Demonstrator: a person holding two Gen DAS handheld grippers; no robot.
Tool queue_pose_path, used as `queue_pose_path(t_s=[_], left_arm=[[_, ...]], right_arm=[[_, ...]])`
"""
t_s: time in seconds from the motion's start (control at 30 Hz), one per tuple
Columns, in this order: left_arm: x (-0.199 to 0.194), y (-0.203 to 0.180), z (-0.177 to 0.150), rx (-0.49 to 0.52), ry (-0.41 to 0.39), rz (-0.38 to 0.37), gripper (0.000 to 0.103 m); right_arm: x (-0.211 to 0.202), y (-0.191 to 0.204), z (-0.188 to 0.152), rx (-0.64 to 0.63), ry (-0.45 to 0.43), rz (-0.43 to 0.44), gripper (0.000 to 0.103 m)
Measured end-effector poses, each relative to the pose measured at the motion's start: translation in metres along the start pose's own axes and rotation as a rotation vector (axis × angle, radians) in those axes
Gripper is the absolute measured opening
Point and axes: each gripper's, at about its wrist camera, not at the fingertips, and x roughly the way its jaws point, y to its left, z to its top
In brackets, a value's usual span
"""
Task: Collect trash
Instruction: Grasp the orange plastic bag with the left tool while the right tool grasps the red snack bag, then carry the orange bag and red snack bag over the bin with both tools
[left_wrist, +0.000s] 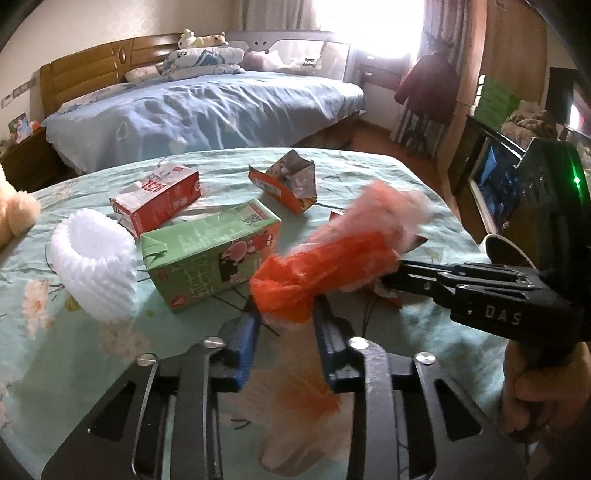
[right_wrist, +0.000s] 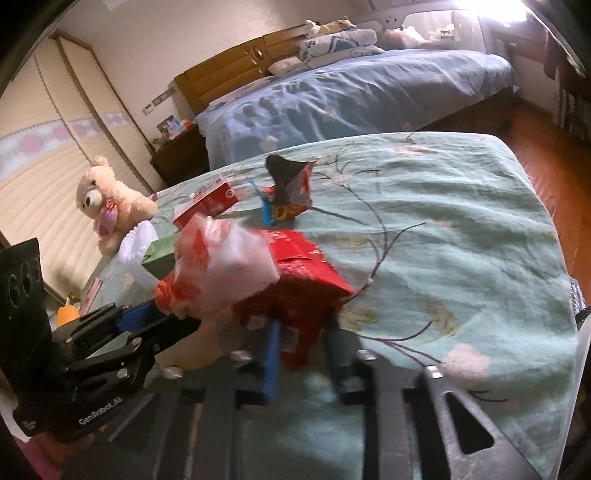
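Note:
My left gripper is shut on an orange plastic bag, held above the table; it also shows in the right wrist view. My right gripper is shut on a crumpled red carton right beside the bag; it reaches in from the right in the left wrist view. On the table lie a green carton, a red-and-white carton, a torn snack bag and a white foam net.
The table wears a teal floral cloth. A teddy bear sits at its left edge. A blue bed stands behind, a paper cup shows at the right.

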Motion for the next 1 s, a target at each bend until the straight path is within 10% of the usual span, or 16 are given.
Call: queue_pose_path(t_s=[0.33, 0.43, 0.57, 0.8, 1.0], left_arm=[[-0.021, 0.007, -0.015, -0.093, -0.017, -0.003, 0.023], [-0.028, 0.012, -0.022, -0.142, -0.023, 0.000, 0.023], [-0.036, 0.019, -0.027, -0.181, -0.034, 0.010, 0.023], [-0.041, 0.027, -0.034, -0.222, -0.027, 0.014, 0.023], [-0.043, 0.022, -0.037, -0.219, -0.026, 0.002, 0.023]], right_arm=[[-0.015, 0.001, -0.016, 0.024, -0.016, 0.004, 0.000], [-0.017, 0.000, -0.017, 0.041, -0.017, 0.009, 0.011], [-0.014, 0.008, -0.015, 0.033, -0.023, 0.006, 0.050], [0.010, 0.018, -0.003, 0.023, 0.000, -0.074, 0.047], [0.003, 0.017, -0.007, 0.019, -0.025, -0.096, 0.017]])
